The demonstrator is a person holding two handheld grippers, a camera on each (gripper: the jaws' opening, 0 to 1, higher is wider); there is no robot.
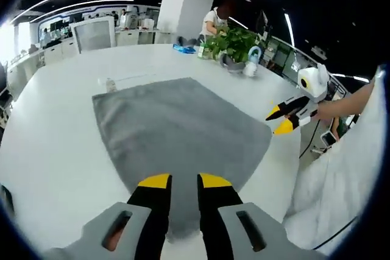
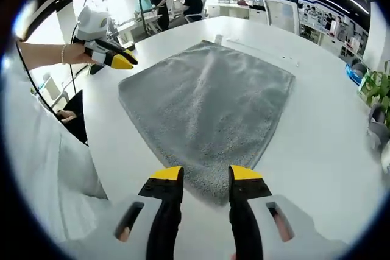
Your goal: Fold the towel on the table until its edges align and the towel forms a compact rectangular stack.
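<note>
The flat grey terry towel is spread on the white table just ahead of the spread left gripper and spread right gripper, each poised over a near corner.

No words, numbers, brands or signs readable anywhere in either view. Nothing written on gray towel, white table or yellow-tipped grippers. Far-off desks and small things near potted plant too blurry and small to read.
</note>
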